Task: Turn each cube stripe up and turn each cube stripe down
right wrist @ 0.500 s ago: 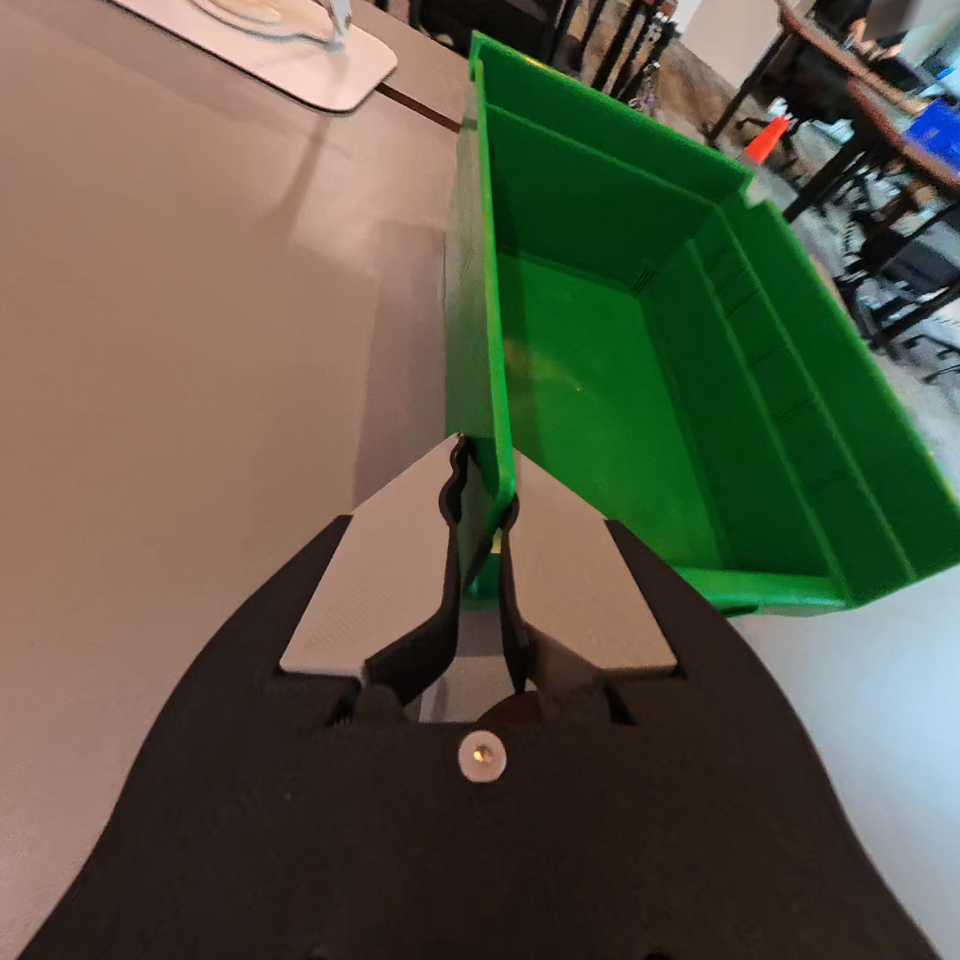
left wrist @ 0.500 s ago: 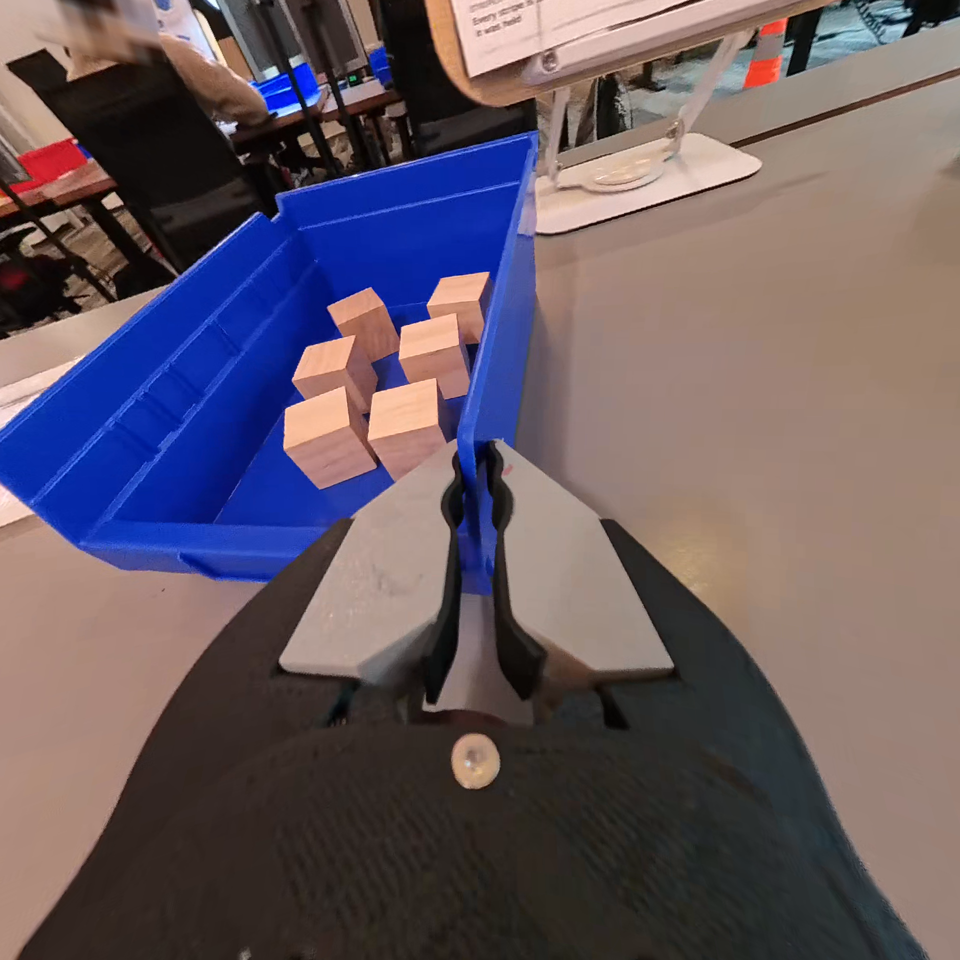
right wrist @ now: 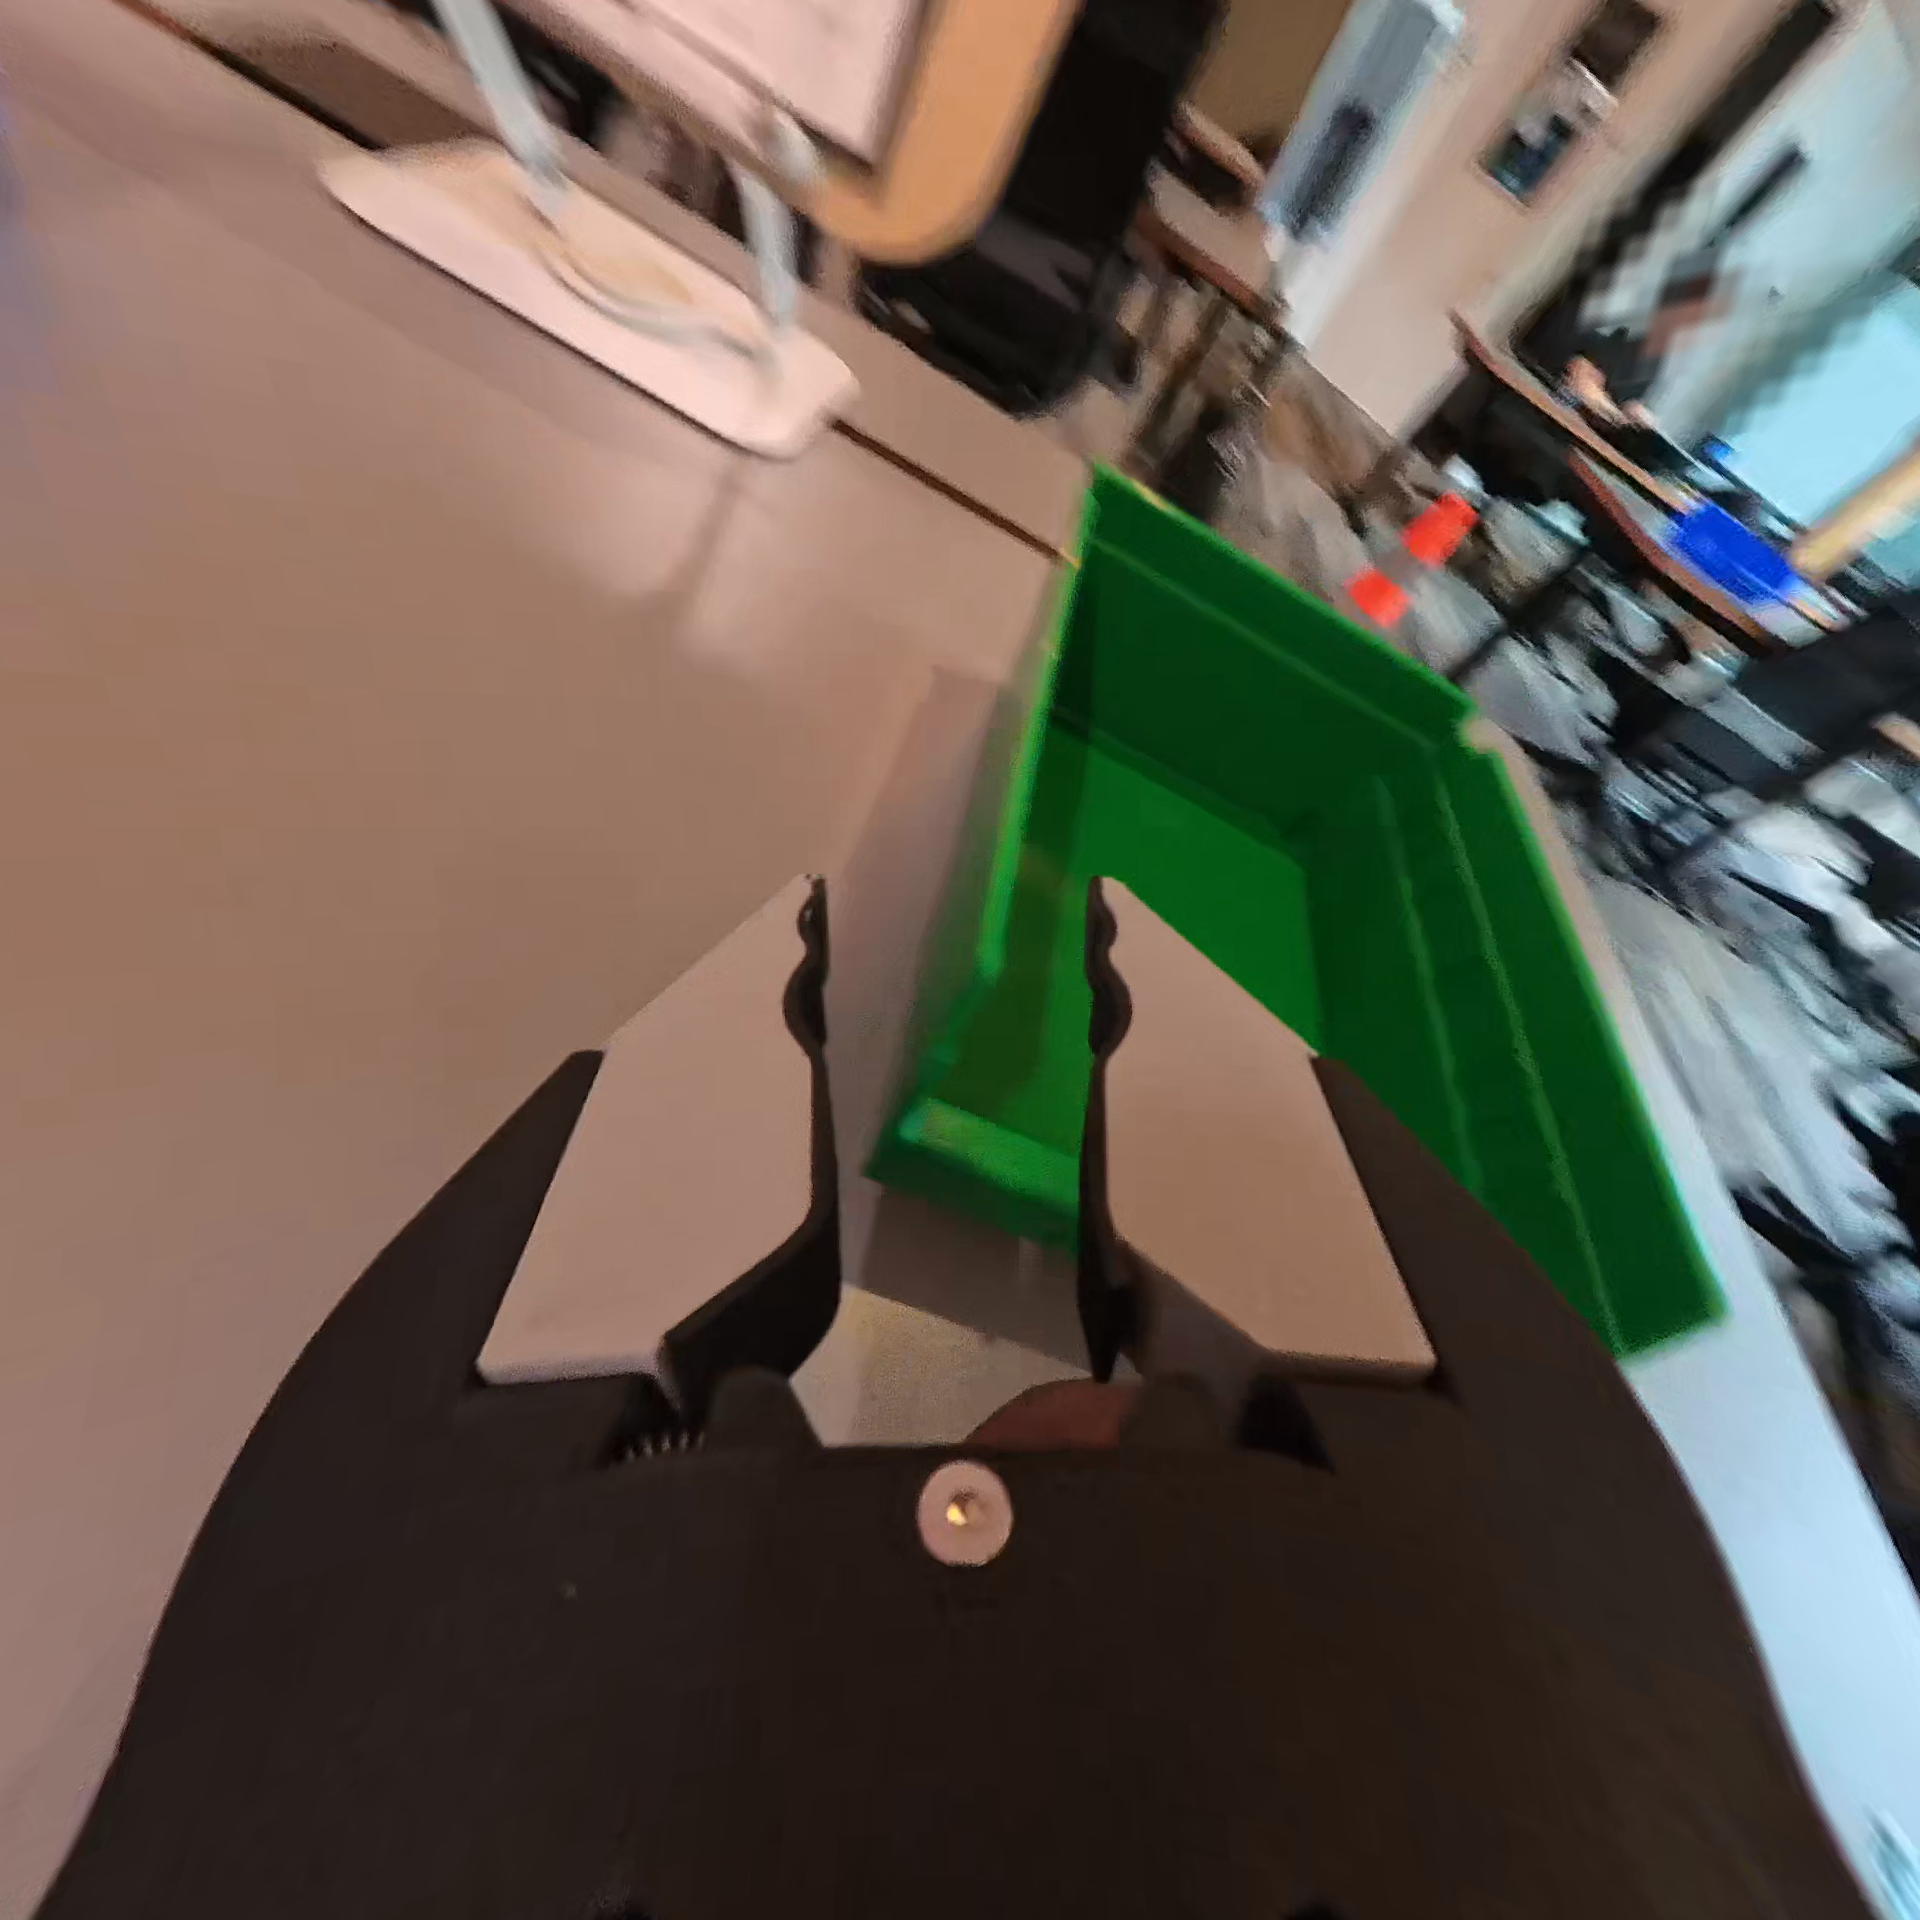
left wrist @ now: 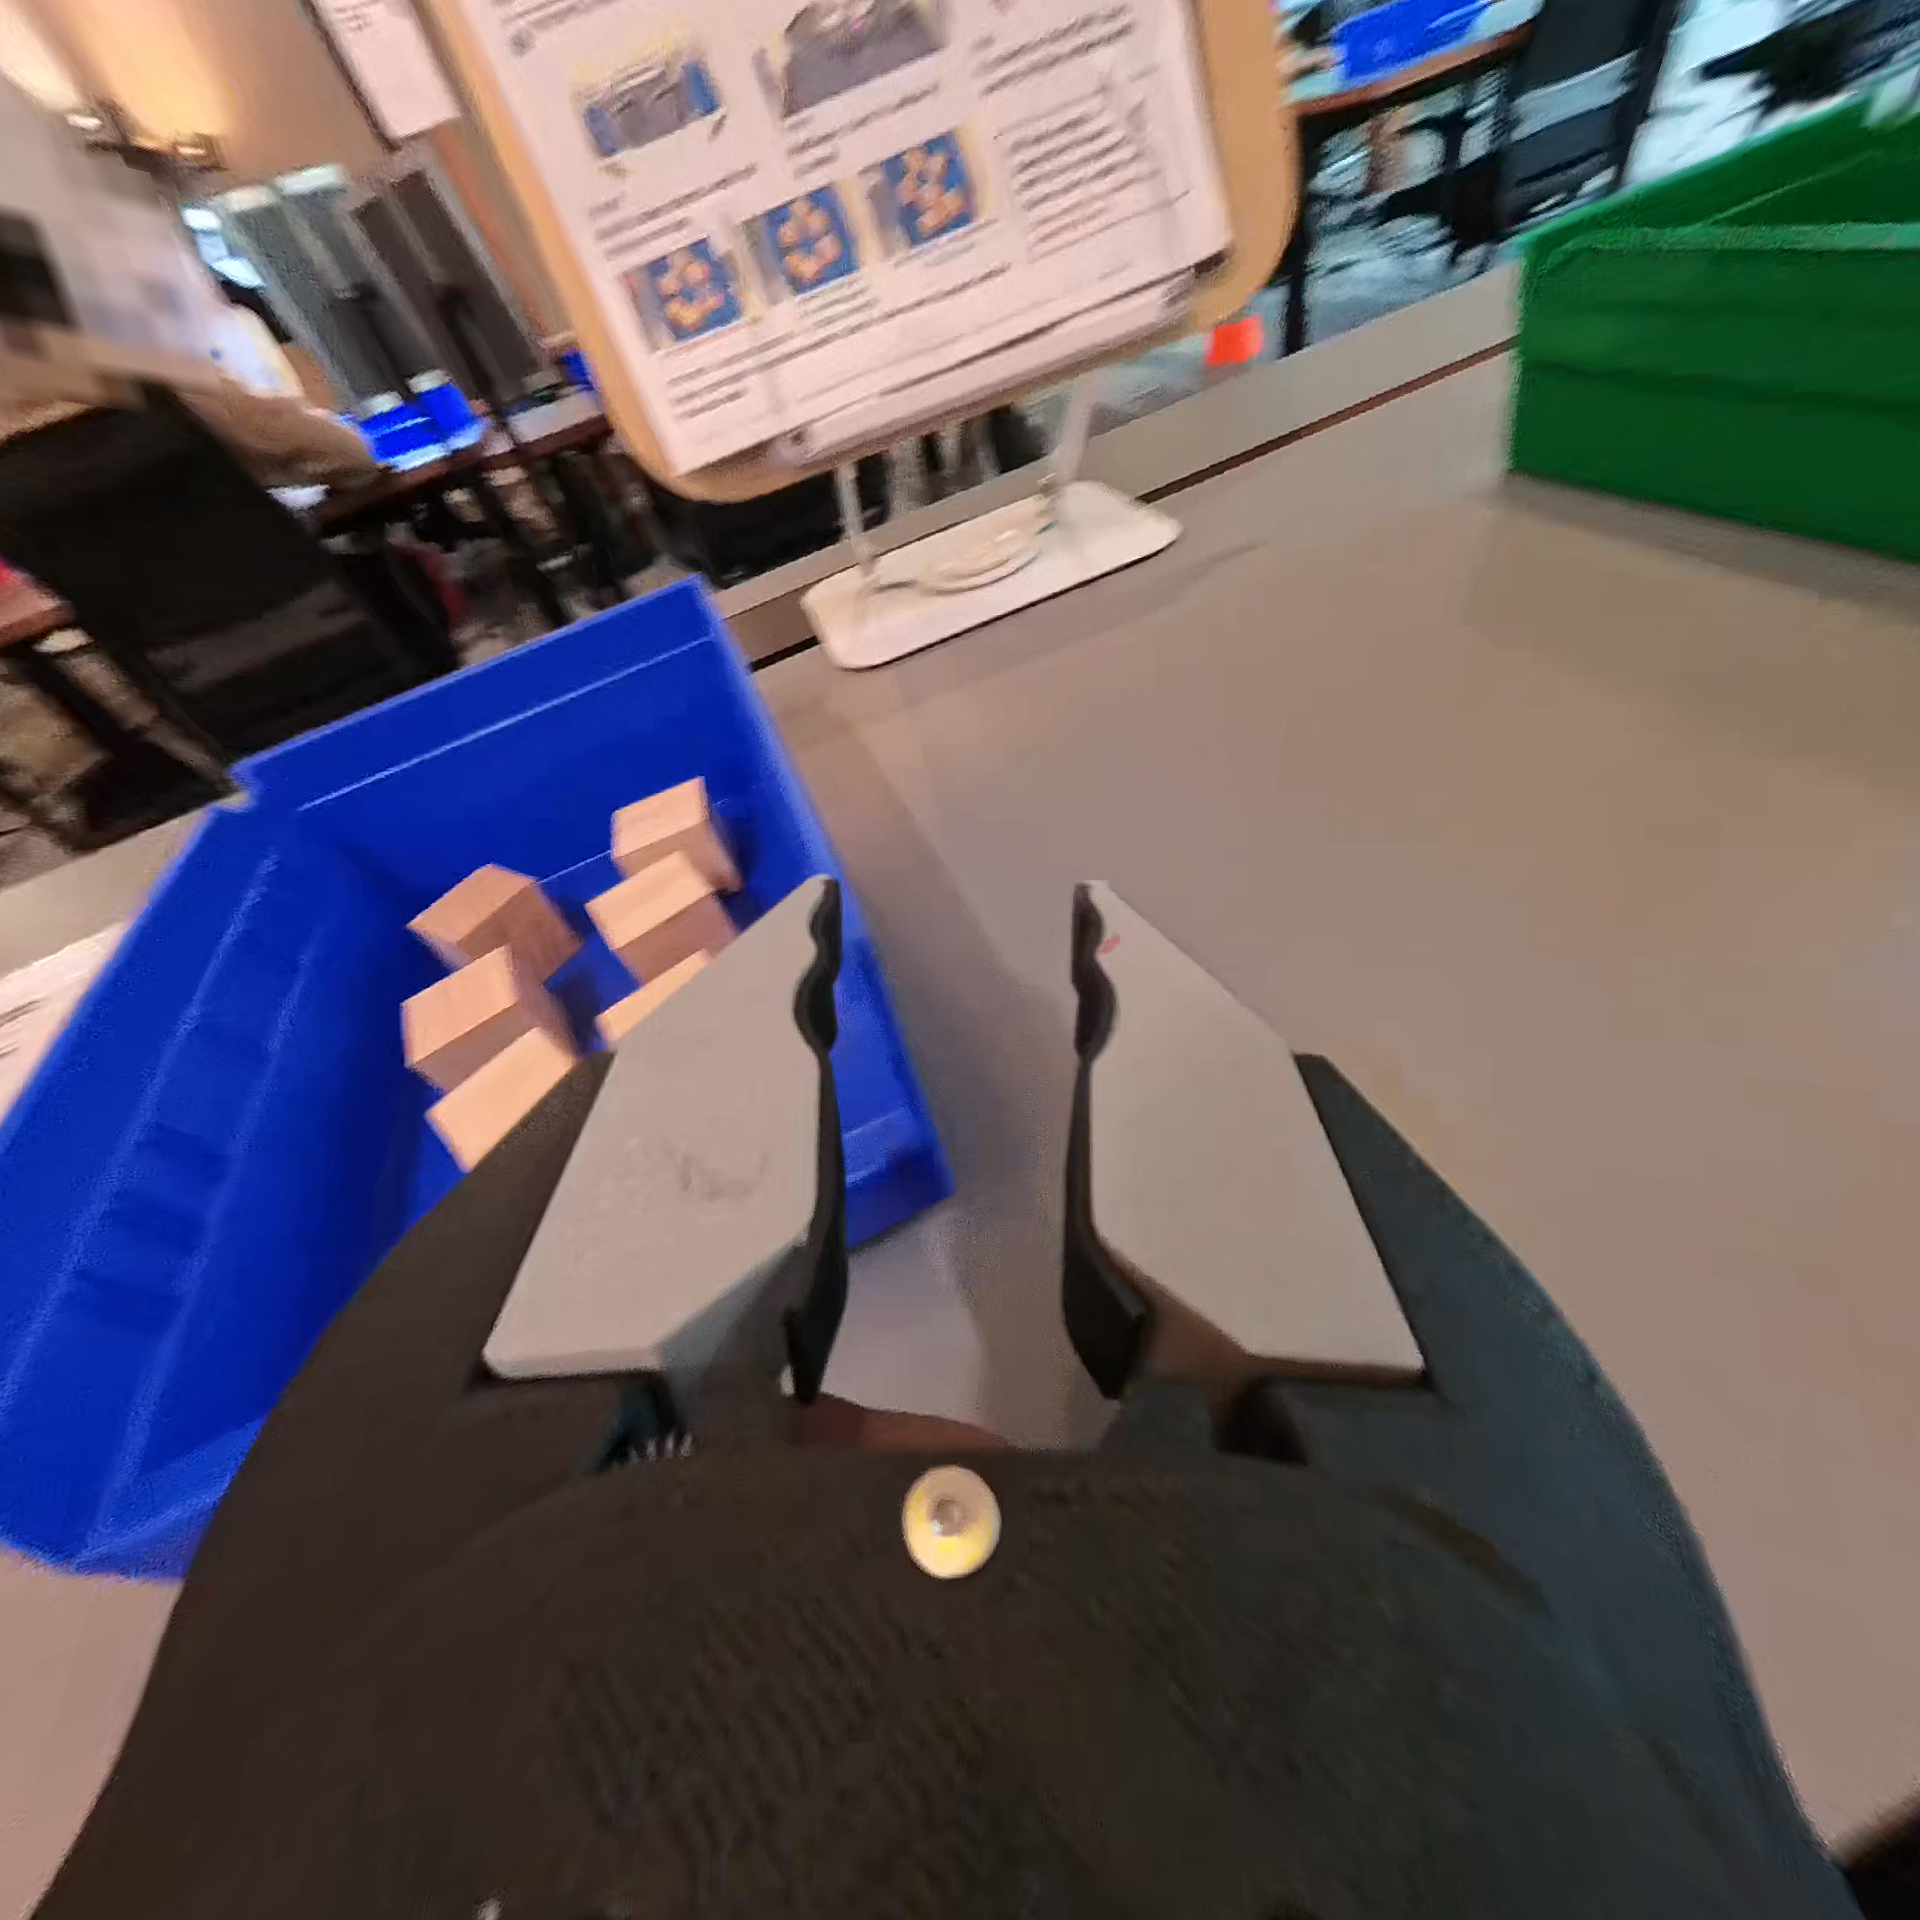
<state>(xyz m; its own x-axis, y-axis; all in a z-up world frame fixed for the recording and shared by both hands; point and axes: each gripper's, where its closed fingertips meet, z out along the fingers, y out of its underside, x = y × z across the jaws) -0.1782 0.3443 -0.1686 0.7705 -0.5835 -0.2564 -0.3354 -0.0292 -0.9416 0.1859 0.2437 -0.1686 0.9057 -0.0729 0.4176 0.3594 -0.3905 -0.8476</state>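
Several plain wooden cubes [left wrist: 488,920] lie in a blue bin [left wrist: 187,1195] at the left of the left wrist view; no stripe shows on them. My left gripper [left wrist: 951,904] is open and empty, raised above the bin's near right corner and the grey table [left wrist: 1455,935]. An empty green bin [right wrist: 1226,821] sits at the right in the right wrist view, and its corner also shows in the left wrist view [left wrist: 1714,395]. My right gripper [right wrist: 956,894] is open and empty, raised over the green bin's near left wall.
A white stand base [left wrist: 987,571] holds a tilted board with printed sheets [left wrist: 883,208] at the back of the table; the base also shows in the right wrist view [right wrist: 623,301]. Chairs, tables and a person lie beyond the table's far edge.
Both grippers have let go of the bin walls they were pinching, opened, and lifted up and back. The left view now looks farther right, the right view is tilted and blurred.
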